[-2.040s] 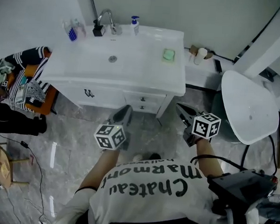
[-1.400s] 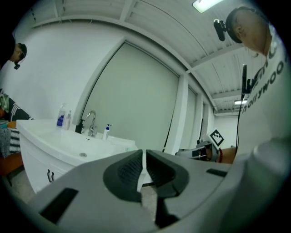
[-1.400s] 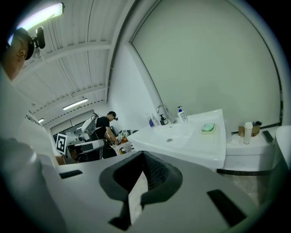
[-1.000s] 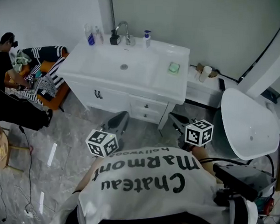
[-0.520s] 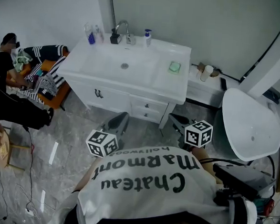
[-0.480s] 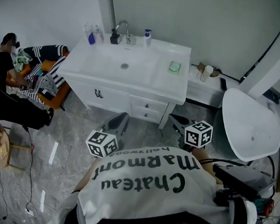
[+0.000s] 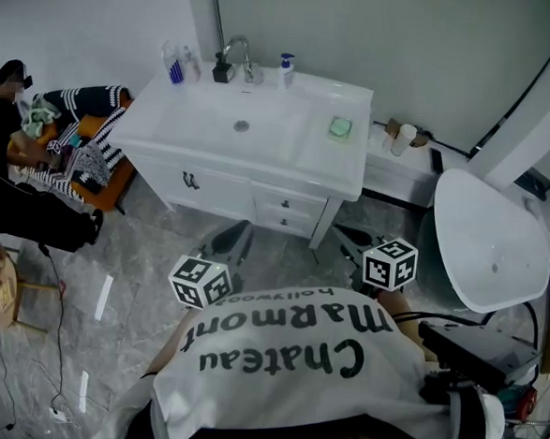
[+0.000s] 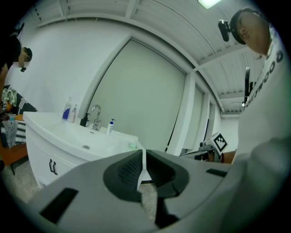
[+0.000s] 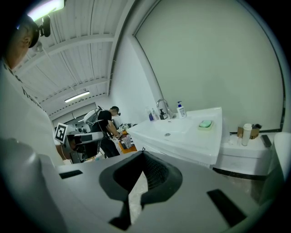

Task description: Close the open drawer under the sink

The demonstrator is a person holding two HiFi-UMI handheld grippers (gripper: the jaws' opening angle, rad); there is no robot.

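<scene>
Where marble floor [image 7: 137, 246] meets white wall [image 7: 78, 12], a vanity [image 7: 298, 164] stands.

Left claw [image 8: 143, 155], jaws together, before a white sink cabinet [image 8: 47, 152].

A bathroom, shown by its white sink [image 7: 199, 124], tap [image 7: 238, 55] and toilet [image 7: 488, 240].

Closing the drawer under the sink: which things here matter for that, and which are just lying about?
For the job:
drawers in the sink cabinet
left gripper
right gripper

Just lying about:
faucet
pump bottle
green soap
white container
striped cloth
</scene>
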